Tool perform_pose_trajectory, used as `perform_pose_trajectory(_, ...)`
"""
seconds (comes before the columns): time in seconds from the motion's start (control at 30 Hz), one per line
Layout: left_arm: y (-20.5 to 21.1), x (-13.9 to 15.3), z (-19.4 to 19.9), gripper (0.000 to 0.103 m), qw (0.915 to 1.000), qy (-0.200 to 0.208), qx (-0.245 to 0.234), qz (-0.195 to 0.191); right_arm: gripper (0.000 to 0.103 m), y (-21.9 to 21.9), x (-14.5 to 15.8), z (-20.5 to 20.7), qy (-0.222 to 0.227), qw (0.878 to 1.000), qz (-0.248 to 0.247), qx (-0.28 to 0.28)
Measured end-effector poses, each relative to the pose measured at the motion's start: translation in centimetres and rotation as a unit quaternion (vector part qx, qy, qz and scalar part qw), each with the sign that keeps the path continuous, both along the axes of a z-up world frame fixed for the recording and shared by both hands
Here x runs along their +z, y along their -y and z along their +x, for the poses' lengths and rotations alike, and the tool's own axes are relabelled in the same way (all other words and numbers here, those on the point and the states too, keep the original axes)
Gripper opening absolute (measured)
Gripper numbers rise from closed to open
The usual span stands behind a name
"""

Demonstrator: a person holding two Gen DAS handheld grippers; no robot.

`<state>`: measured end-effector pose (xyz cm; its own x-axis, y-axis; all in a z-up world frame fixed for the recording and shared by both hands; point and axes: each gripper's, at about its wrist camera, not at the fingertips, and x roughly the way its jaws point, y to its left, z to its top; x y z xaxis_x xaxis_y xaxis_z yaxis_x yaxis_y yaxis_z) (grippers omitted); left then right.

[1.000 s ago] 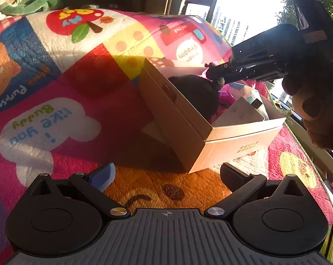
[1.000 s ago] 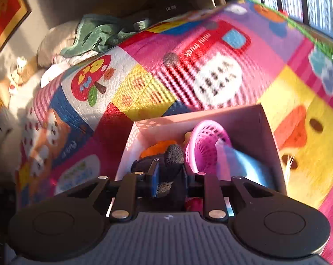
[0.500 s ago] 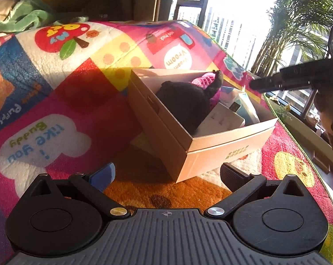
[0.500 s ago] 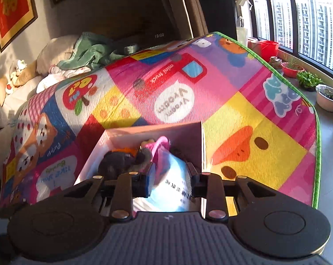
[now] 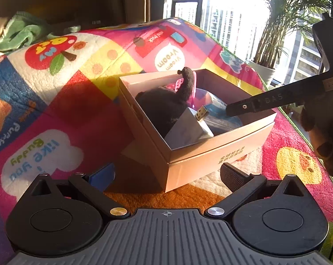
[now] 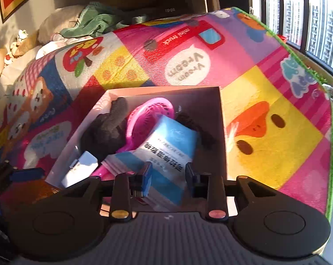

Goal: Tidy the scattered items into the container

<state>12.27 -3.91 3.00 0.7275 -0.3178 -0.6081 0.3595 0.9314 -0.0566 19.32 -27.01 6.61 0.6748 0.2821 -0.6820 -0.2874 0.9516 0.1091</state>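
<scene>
A tan cardboard box [image 5: 210, 161] sits on the colourful play mat. It holds a black plush toy [image 5: 166, 108], a pink hand fan [image 6: 148, 114], a blue tissue pack [image 6: 168, 145] and a white USB charger [image 5: 188, 128]. My left gripper [image 5: 166, 176] is open and empty, low in front of the box. My right gripper [image 6: 168, 174] is open and empty above the box's near edge, over the tissue pack; it shows as a black finger [image 5: 265, 103] in the left wrist view. The plush [image 6: 106, 128] lies at the box's left side.
The play mat [image 6: 265, 132] surrounds the box; its green edge [image 6: 332, 154] runs at the right by the windows. A green cloth [image 6: 93, 22] and pillows lie at the far end. A potted palm [image 5: 277, 44] stands by the window.
My right gripper let go of the black plush in the box, opened, and drew back and up. The left gripper stayed open while its view lifted a little.
</scene>
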Motion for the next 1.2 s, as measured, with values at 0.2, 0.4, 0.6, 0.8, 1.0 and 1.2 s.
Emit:
perform_pose_trajectory(0.2, 0.3, 0.4, -0.1, 0.103, 0.9993, 0.004, -0.018, -0.032, 0.072, 5.2, 1.9, -1.3, 0.019, 0.993, 0.111, -0.03)
perform_pose_trajectory(0.4, 1.6, 0.6, -0.8, 0.103, 0.9961, 0.001, -0.068, -0.056, 0.095, 6.7, -0.7, 0.6, -0.035, 0.979, 0.188, -0.071)
perform_pose_trajectory(0.6, 0.6, 0.2, -1.0, 0.103, 0.9953, 0.005, -0.071, -0.065, 0.103, 4.5, -1.5, 0.6, -0.05, 0.973, 0.214, -0.068)
perform_pose_trajectory(0.8, -3.0, 0.4, -2.1, 0.103, 0.9987, 0.019, -0.022, -0.041, 0.103, 0.4, -1.7, 0.1, -0.061, 0.976, 0.208, -0.027)
perform_pose_trajectory(1.0, -6.2, 0.5, -2.9, 0.103, 0.999, 0.025, 0.027, -0.027, 0.103, -4.8, -1.9, -0.1, -0.045, 0.977, 0.206, 0.013)
perform_pose_trajectory(1.2, -5.8, 0.3, -3.1, 0.103, 0.9984, 0.039, 0.039, -0.012, 0.103, -6.8, -2.1, -0.9, -0.011, 0.985, 0.174, 0.0)
